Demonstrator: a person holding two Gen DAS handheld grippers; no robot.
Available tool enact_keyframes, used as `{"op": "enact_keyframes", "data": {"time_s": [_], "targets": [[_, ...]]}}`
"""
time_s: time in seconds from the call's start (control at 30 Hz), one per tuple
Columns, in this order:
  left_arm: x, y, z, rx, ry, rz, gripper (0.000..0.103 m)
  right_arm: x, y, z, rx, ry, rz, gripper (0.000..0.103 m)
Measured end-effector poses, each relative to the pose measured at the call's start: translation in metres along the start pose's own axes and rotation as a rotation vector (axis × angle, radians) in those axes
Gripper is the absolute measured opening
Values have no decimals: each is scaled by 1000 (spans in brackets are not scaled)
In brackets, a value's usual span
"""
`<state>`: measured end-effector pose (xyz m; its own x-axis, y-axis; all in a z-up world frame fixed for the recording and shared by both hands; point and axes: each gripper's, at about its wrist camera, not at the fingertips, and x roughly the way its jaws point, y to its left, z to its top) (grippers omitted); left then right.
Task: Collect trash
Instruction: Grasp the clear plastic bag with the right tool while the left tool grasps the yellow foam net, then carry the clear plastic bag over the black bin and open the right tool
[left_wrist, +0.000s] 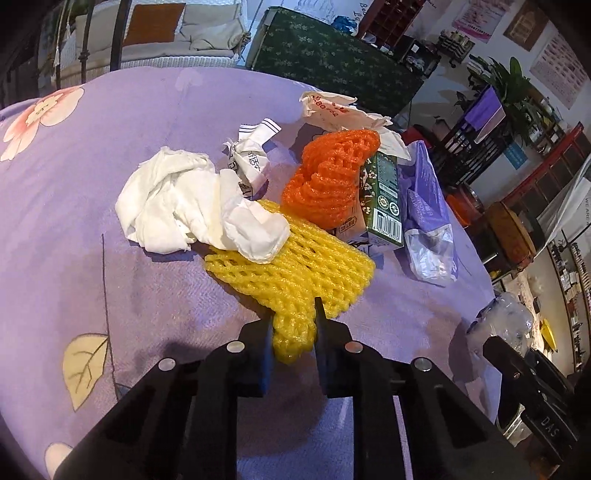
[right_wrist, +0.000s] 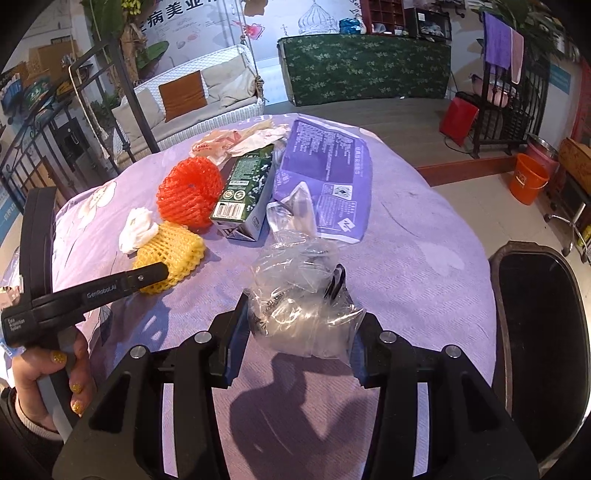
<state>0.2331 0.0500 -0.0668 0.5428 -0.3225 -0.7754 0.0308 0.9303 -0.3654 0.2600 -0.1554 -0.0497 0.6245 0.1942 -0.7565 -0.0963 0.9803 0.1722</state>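
The left tool (left_wrist: 293, 334) pinches the yellow net (left_wrist: 295, 273) by its near corner; light, springy foam. The right tool (right_wrist: 299, 321) squeezes a crinkly clear bag (right_wrist: 295, 295) above the surface (right_wrist: 424, 258), bin (right_wrist: 539, 314) just beside.

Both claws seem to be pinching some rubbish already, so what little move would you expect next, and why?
Probably the right gripper swings right to the black bin. It is shut on the clear plastic bag, and the bin's open mouth sits just beside the table. The left gripper grips the yellow foam net.
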Motion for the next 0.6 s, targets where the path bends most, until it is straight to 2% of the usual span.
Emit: {"op": "enact_keyframes", "data": {"time_s": [0.33, 0.6], "targets": [[-37, -9, -20, 1, -56, -43, 16, -15, -18, -9, 47, -33, 8, 46], [-67, -32, -35, 20, -112, -82, 16, -31, -31, -23, 72, -44, 4, 46]]}}
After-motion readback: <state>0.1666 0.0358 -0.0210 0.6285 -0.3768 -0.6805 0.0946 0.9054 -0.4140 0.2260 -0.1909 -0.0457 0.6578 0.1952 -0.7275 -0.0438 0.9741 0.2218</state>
